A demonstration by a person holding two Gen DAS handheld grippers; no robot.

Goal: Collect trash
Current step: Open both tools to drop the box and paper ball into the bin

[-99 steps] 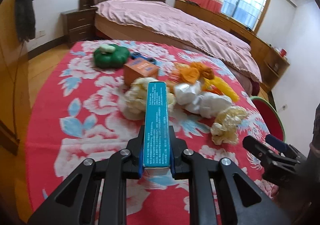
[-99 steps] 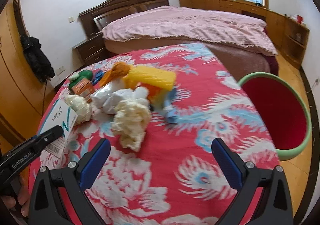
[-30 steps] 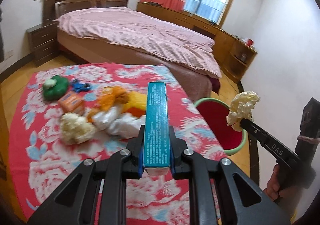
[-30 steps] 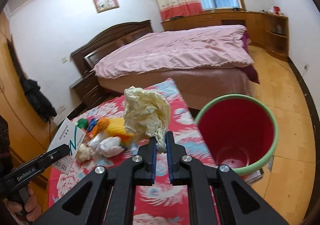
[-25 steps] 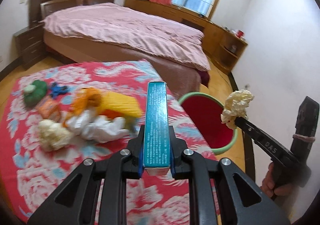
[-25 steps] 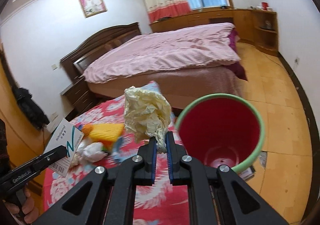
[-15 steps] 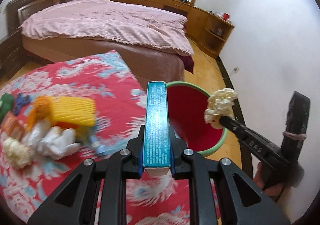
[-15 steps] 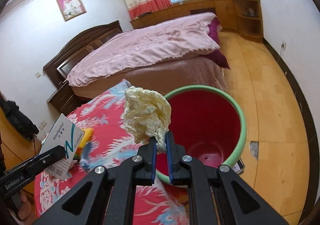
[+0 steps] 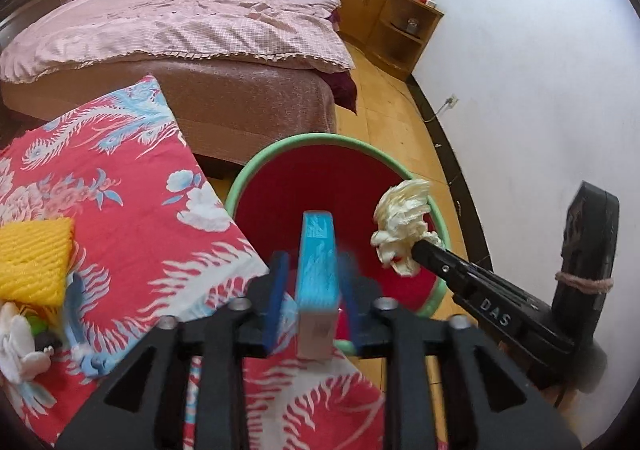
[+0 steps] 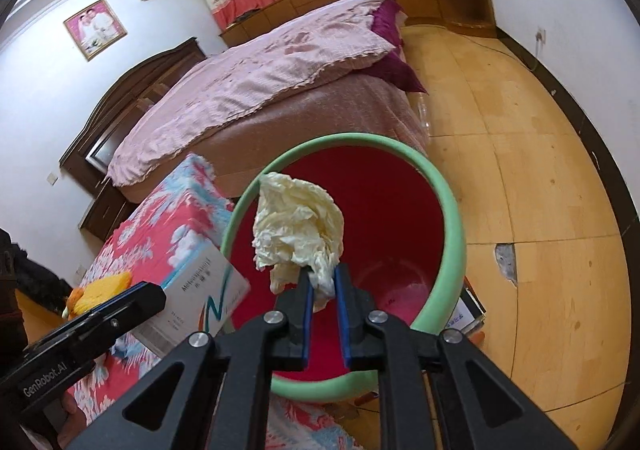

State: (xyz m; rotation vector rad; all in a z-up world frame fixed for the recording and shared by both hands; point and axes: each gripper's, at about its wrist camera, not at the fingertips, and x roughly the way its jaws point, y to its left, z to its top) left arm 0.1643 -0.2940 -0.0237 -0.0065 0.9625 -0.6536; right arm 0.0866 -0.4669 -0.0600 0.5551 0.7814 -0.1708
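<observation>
A bedroom with a pink bed [image 9: 172,22]. The red bin [image 10: 400,218] stands beside the floral desk [image 9: 132,210]; its base is hidden. Left gripper [image 9: 316,286] fingers are opening, blurred, around the teal box [image 9: 318,250], gaps showing. At 3 o'clock, right gripper [image 10: 322,290] fingers, opening, pinch crumpled paper [image 10: 298,226] over the bin.

Left gripper [image 9: 313,292] tilts downward, jaws opening; right gripper [image 10: 322,304] likewise, its jaws seemingly parting.
</observation>
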